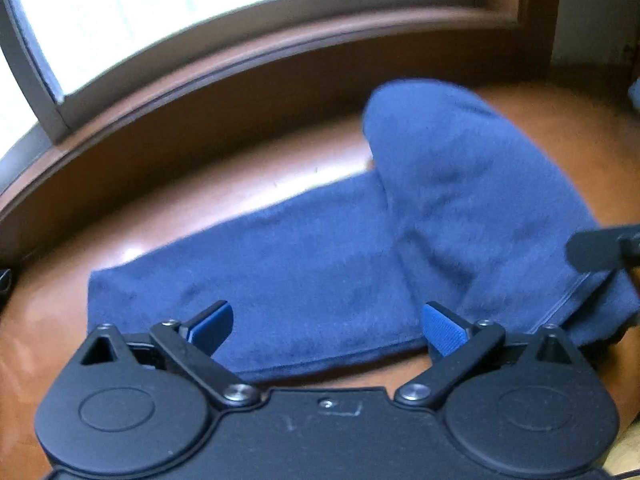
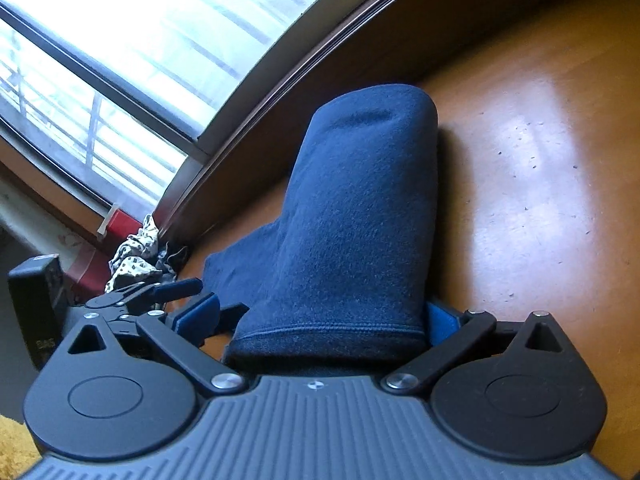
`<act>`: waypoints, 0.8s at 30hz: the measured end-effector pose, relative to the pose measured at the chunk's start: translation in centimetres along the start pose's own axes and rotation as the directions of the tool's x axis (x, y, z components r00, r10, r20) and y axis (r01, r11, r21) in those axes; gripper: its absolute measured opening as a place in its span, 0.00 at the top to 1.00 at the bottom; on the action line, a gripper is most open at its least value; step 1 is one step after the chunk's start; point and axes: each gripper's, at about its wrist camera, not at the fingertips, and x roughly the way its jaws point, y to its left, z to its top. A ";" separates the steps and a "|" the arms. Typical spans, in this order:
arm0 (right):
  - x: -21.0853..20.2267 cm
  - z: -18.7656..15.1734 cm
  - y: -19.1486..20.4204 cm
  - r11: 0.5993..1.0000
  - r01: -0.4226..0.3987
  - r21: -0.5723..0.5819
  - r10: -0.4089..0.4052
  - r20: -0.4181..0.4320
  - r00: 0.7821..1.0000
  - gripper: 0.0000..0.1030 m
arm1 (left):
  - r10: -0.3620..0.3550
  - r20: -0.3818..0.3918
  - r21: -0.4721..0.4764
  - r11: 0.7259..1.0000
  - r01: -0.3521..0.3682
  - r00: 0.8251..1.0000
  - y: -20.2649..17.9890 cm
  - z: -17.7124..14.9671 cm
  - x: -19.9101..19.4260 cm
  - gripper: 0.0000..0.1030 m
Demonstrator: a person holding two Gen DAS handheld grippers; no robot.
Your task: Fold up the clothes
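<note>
A navy fleece garment [image 1: 304, 280] lies on the glossy wooden floor [image 1: 248, 176] just below the window [image 1: 224, 12], one long band of it flat along the boards and a second part [image 2: 360, 216] folded over and lying across it at an angle. I cannot tell whether it is a pair of trousers or a sleeved top; the hemmed edge nearest the right hand suggests a cuff or waistband.

The left gripper [image 1: 326, 326] hangs over the flat band with its blue pads spread wide and nothing pinched between them, the cloth lying beneath. The right gripper [image 2: 322, 322] has the stitched hem of the folded part sitting between its fingers; the right pad is against the fabric, the left pad stands a little clear of it, so it looks released rather than clenched, though the cloth hides part of the gap.

To my eye a fold has just been laid and let go, and the job is perhaps midway. The next move would call for both claws to pinch an edge of the long band and carry it over the folded part, keeping the layers aligned so the thick fleece does not slide or bunch.

By the window track lie a patterned rag [image 2: 134, 256] and a dark box [image 2: 36, 308], well apart from the work.
</note>
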 end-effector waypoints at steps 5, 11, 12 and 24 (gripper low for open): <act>0.0 0.0 -0.1 1.000 -0.002 0.001 0.002 0.018 1.000 0.00 | 0.005 0.053 0.046 0.999 -0.007 0.999 -1.6 0.6 -1.1 0.03; -1.7 -0.2 -1.8 0.988 -0.062 0.144 0.047 0.102 0.994 0.12 | -0.048 0.058 0.121 0.992 0.041 0.997 -3.1 1.6 0.1 0.03; -2.2 -0.1 -2.0 0.987 -0.054 0.153 0.036 0.115 0.993 0.16 | -0.067 0.054 0.124 0.990 0.060 0.996 -3.4 1.9 0.2 0.03; -3.9 0.0 -2.7 0.986 0.049 0.159 -0.072 0.141 0.987 0.15 | -0.084 0.061 0.128 0.989 0.075 0.995 -3.4 2.0 -0.5 0.03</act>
